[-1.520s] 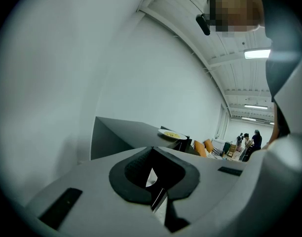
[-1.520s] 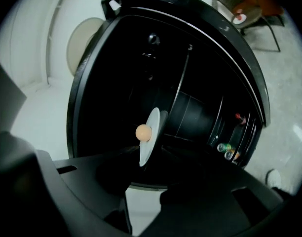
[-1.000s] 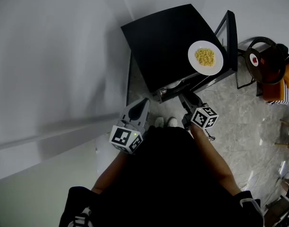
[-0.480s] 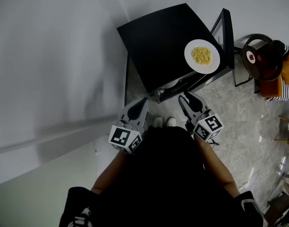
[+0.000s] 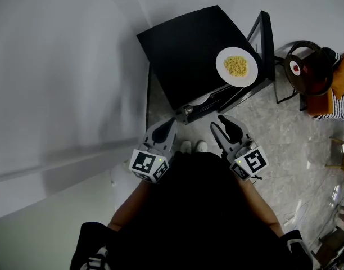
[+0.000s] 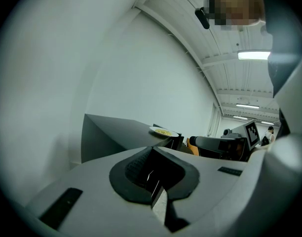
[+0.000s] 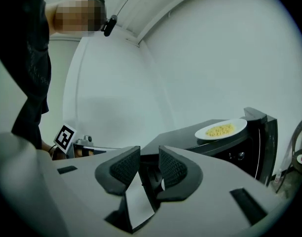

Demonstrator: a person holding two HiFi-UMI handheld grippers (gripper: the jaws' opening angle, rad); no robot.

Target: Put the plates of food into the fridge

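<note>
A white plate of yellow food [image 5: 236, 67] [image 7: 220, 129] [image 6: 163, 131] sits at the right edge of the top of a low black fridge [image 5: 189, 52]. My left gripper [image 5: 165, 128] [image 6: 152, 168] hovers in front of the fridge's near corner, its pads together with nothing between them. My right gripper [image 5: 221, 126] [image 7: 148, 168] is held level beside it, short of the plate. Its fingers [image 7: 173, 168] stand apart and empty. Neither gripper touches the plate or the fridge.
A black door panel [image 5: 263, 41] stands along the fridge's right side. A chair with an orange cushion and a dark round thing [image 5: 309, 72] is at the right. A white wall [image 5: 65, 83] runs along the left. My shoes [image 5: 193, 146] stand on the marble floor.
My right gripper has risen and rolled, so its open jaws now show beside the left one. The left gripper has stayed where it was. The plate has not moved.
</note>
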